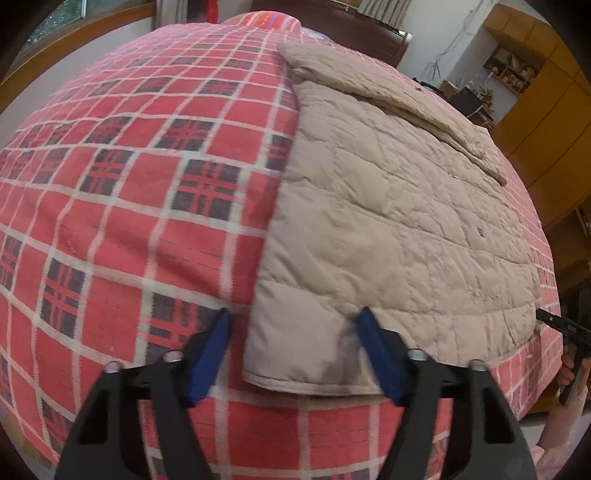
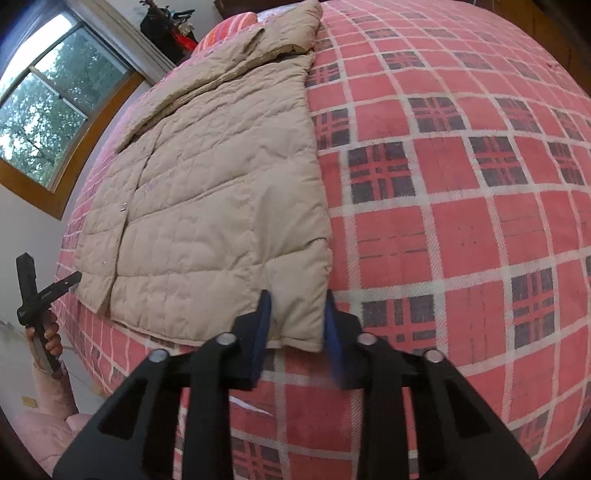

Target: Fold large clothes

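Note:
A beige quilted coat (image 1: 399, 206) lies flat on a bed, its collar at the far end and a sleeve folded across the chest. My left gripper (image 1: 293, 319) is open, its blue-padded fingers straddling the near left hem corner of the coat. In the right wrist view the coat (image 2: 221, 192) reaches down to my right gripper (image 2: 296, 301), which is open around the near right hem corner. Neither pair of pads presses on the fabric. A hand holds the left gripper (image 2: 50, 267) at the left edge of that view.
A red plaid blanket (image 1: 129, 192) covers the whole bed (image 2: 461, 206). A dark headboard (image 1: 354, 26) stands at the far end. A wood-framed window (image 2: 55, 110) is on one side, and yellow wooden cabinets (image 1: 546, 110) with a shelf on the other.

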Available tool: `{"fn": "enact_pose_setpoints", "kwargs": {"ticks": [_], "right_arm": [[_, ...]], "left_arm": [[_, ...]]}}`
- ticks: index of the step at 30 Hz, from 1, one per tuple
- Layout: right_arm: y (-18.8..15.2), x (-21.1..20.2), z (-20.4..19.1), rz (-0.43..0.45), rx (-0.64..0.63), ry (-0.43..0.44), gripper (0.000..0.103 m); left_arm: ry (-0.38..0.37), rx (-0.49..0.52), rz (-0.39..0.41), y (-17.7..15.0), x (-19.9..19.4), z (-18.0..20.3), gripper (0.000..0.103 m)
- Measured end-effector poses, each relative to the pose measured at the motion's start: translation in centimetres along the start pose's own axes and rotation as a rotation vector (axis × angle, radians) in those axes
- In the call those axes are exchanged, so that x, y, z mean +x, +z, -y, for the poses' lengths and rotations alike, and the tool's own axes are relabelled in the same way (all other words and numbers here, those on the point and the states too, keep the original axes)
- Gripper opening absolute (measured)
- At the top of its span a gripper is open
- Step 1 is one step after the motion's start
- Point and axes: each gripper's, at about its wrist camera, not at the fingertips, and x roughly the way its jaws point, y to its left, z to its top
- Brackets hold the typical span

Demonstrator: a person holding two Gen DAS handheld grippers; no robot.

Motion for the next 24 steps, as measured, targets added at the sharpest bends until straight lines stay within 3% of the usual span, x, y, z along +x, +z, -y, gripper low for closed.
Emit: {"fn": "enact_pose_setpoints", "kwargs": {"ticks": [2, 4, 7, 13, 20, 24], "right_arm": [[0.1, -0.2, -0.1, 0.005, -0.006, 0.005, 0.018], [0.2, -0.3, -0.2, 0.006, -0.008, 0.008, 0.016], [0.5, -0.4, -0.3, 0.004, -0.005, 0.017, 0.013], [1.2, -2.6, -0.8, 0.046, -0.007, 0.081, 0.010], [3.7, -5.8, -2.1, 0.119, -0.050, 0.120, 0.010], [6.4, -7.6, -3.3, 0.165, -0.086, 0.113, 0.010]], "left_arm": [[0.009, -0.005, 0.003, 0.0, -0.1, 0.1, 0.046], [0.016, -0.002, 0.009, 0.1, -0.3, 0.2, 0.030], [0.005, -0.003, 0.023, 0.2, -0.8, 0.5, 0.020], [-0.021, 0.017, 0.073, 0.7, -3.1, 1.6, 0.011], [-0.045, 0.066, 0.169, 3.2, -6.1, 3.6, 0.009], [0.000, 0.093, 0.231, 5.9, -7.2, 4.5, 0.009]]}}
